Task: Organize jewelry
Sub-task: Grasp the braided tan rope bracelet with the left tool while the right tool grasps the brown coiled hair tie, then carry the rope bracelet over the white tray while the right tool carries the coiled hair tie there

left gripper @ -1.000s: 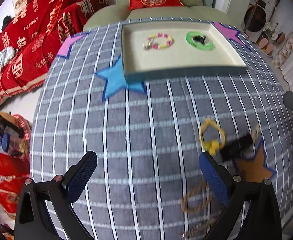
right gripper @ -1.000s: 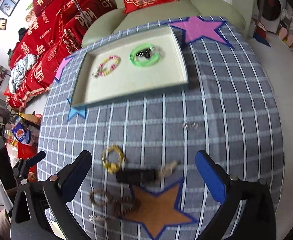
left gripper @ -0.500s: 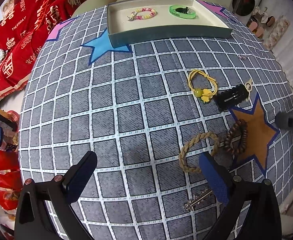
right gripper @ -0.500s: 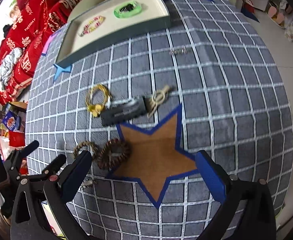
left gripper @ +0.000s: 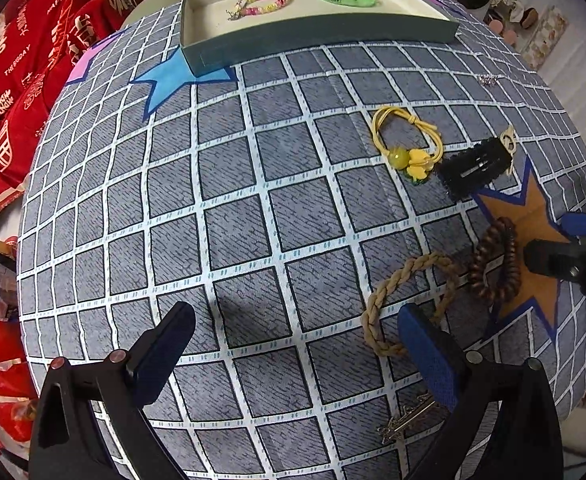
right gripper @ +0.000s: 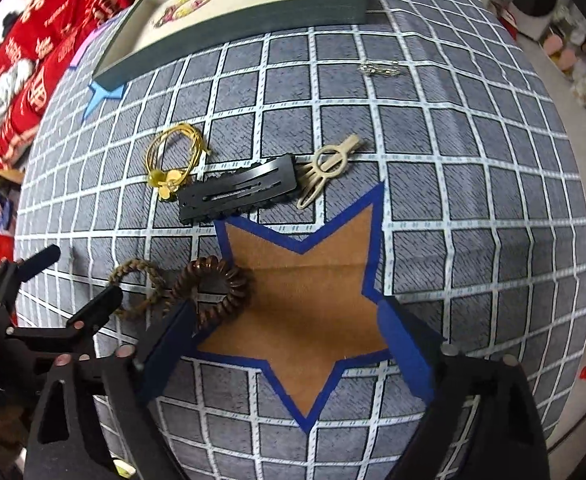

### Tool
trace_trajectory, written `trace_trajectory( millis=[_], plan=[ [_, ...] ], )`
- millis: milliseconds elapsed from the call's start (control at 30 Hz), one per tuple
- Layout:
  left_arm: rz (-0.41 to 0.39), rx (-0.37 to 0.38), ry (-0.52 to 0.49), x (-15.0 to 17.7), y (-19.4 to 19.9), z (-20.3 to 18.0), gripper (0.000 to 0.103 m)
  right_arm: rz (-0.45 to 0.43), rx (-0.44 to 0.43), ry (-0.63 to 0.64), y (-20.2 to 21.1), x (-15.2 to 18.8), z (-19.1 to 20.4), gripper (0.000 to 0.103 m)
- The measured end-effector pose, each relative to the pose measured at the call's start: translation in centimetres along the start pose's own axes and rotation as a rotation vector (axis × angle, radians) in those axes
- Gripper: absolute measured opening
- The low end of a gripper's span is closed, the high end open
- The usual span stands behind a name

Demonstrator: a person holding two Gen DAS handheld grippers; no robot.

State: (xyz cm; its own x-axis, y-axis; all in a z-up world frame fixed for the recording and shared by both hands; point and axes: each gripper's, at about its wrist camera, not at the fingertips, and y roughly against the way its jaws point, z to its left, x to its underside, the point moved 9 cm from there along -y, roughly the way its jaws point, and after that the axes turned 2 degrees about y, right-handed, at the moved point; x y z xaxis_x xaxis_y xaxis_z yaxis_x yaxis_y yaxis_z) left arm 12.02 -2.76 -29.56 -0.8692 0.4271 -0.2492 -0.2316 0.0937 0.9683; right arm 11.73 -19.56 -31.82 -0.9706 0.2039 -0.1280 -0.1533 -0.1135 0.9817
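Jewelry: brown spiral-coil hair tie (right gripper: 213, 290) lying mid-tabletop on the orange star patch (right gripper: 305, 312). Right tool (right gripper: 285, 332) empty, closing, straddling bare star beside it; left tool (left gripper: 293, 344) gaping, empty. Next: shifting over the coil, gripping.

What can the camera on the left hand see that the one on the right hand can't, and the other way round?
Only the left camera shows the small metal clip near its own fingers. Only the right camera shows the whole beige clip and the whole brown star. Both show the tray with two bracelets, the yellow hair tie, black hair clip, braided ring and brown coil tie.
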Motion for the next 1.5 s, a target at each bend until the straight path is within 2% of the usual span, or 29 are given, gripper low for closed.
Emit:
trace_trajectory(
  millis=[67,133,267,400,500,567,600,667,733,767,800,833,933,1033,1200,1500],
  plan=[
    [0.004,0.006,-0.003,0.0,-0.2,0.0,0.099,0.006,0.002,0.02,-0.5,-0.2,0.3,0.079],
    [0.002,0.006,-0.003,-0.2,-0.1,0.1,0.099,0.012,0.005,0.049,-1.0,-0.4,0.7,0.075],
    [-0.004,0.01,-0.018,-0.1,-0.4,0.5,0.099,0.0,0.028,0.13,-1.5,-0.9,2.2,0.074],
    [-0.012,0.022,-0.039,-0.2,-0.5,0.1,0.092,-0.005,0.064,0.206,-2.0,-1.2,4.2,0.07],
    [-0.017,0.032,-0.062,-0.2,0.0,-1.0,0.083,-0.023,0.11,0.253,-2.2,-1.3,5.0,0.058],
    [-0.02,0.036,-0.082,-0.1,0.3,-1.8,0.077,-0.034,0.115,0.268,-2.3,-1.2,6.0,0.044],
    [-0.022,0.033,-0.092,-0.1,0.5,-2.2,0.074,-0.036,0.115,0.269,-2.5,-1.2,6.4,0.041],
    [-0.026,0.035,-0.117,-0.1,0.8,-3.2,0.068,-0.04,0.115,0.268,-2.5,-1.2,6.8,0.023],
    [-0.025,0.05,-0.141,0.2,1.1,-4.2,0.052,-0.042,0.112,0.254,-2.4,-1.0,7.2,0.015],
    [-0.025,0.062,-0.154,0.3,1.2,-4.8,0.047,-0.041,0.104,0.24,-2.3,-1.0,7.2,0.015],
    [-0.025,0.074,-0.167,0.6,1.3,-5.3,0.033,-0.041,0.096,0.228,-2.0,-1.0,6.8,0.015],
    [-0.027,0.078,-0.183,0.8,1.4,-5.9,0.015,-0.039,0.087,0.212,-1.7,-1.0,6.4,0.015],
    [-0.026,0.092,-0.186,0.9,1.5,-6.5,0.014,-0.037,0.059,0.167,-1.4,-0.9,5.2,0.014],
    [-0.015,0.155,-0.116,0.8,1.6,-6.2,0.014,-0.042,0.042,0.139,-0.5,-0.6,4.1,0.014],
    [-0.011,0.201,-0.025,0.1,1.6,-3.5,0.014,-0.05,0.006,0.089,0.5,-0.3,1.5,0.014],
    [-0.073,0.241,0.052,-2.2,4.0,-3.6,0.014,-0.076,-0.041,0.023,3.3,-0.2,-0.7,0.014]
  ],
)
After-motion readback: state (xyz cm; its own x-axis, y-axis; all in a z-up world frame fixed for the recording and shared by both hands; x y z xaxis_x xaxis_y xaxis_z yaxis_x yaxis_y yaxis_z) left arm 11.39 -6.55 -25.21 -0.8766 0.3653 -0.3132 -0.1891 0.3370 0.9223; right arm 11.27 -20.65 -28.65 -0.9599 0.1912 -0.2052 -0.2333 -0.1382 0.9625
